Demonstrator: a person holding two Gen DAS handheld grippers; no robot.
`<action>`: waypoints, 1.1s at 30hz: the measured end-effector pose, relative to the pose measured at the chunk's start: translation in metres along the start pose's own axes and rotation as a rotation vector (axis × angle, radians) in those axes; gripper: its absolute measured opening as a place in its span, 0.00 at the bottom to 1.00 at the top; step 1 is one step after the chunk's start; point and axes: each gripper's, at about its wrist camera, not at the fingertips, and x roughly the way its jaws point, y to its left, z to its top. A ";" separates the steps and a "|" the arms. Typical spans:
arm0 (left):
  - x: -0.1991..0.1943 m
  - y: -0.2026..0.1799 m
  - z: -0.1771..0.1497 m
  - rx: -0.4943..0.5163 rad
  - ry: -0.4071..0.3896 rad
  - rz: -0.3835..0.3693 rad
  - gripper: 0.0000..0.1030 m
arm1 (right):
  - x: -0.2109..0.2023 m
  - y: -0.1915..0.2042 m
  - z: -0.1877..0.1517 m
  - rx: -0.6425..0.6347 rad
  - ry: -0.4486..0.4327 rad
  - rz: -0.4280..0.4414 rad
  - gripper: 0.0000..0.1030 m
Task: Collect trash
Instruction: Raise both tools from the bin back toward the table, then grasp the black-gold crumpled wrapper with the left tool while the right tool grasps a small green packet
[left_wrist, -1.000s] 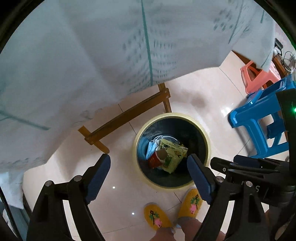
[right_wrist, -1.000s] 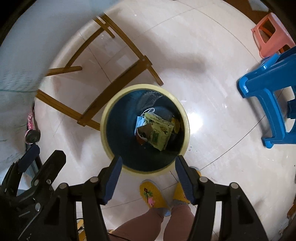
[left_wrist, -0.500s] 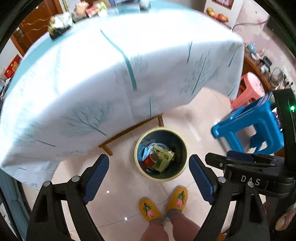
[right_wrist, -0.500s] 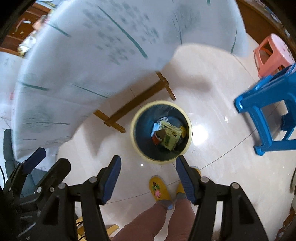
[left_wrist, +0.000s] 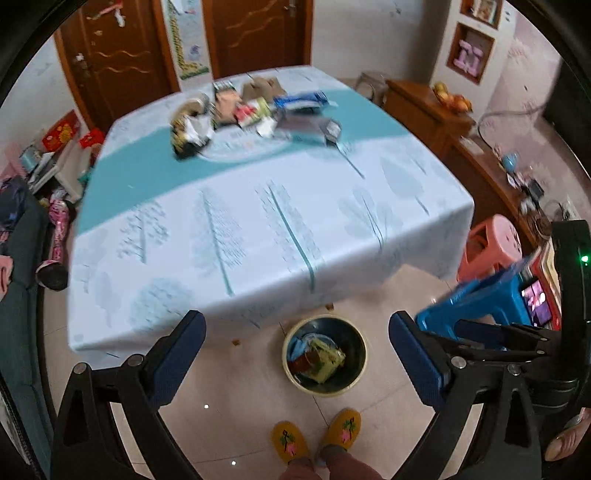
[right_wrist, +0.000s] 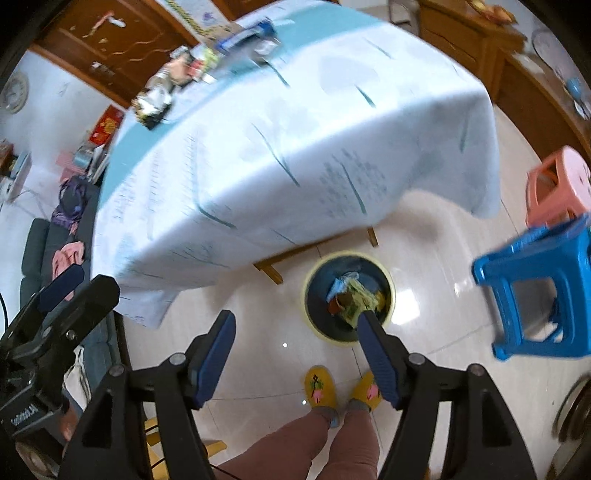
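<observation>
A yellow-rimmed dark bin (left_wrist: 360, 363) stands on the floor by the table's near edge and holds wrappers and a blue mask (left_wrist: 317, 356); it also shows in the right wrist view (right_wrist: 314, 295). More trash, several wrappers and packets (left_wrist: 251, 110), lies at the far side of the table (left_wrist: 258, 221), also seen in the right wrist view (right_wrist: 177, 79). My left gripper (left_wrist: 297, 358) is open and empty, high above the floor. My right gripper (right_wrist: 295, 350) is open and empty, above the bin.
A blue plastic stool (left_wrist: 484, 299) and a pink stool (left_wrist: 491, 240) stand right of the table. The person's yellow slippers (left_wrist: 314, 435) are on the tiled floor by the bin. A wooden sideboard (left_wrist: 443, 114) lines the right wall. A dark sofa (right_wrist: 40, 266) is at the left.
Both grippers have risen and tilted up from over the bin. The tabletop and the trash on it have come into view. Both stay open and empty.
</observation>
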 end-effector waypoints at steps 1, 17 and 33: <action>-0.004 0.003 0.003 -0.011 -0.010 0.008 0.96 | -0.002 0.002 0.002 -0.009 -0.006 0.006 0.67; -0.019 0.075 0.057 -0.207 -0.082 0.144 0.96 | -0.032 0.080 0.092 -0.242 -0.120 0.101 0.67; 0.104 0.172 0.195 -0.198 0.001 0.096 0.95 | 0.027 0.138 0.232 -0.262 -0.201 0.063 0.66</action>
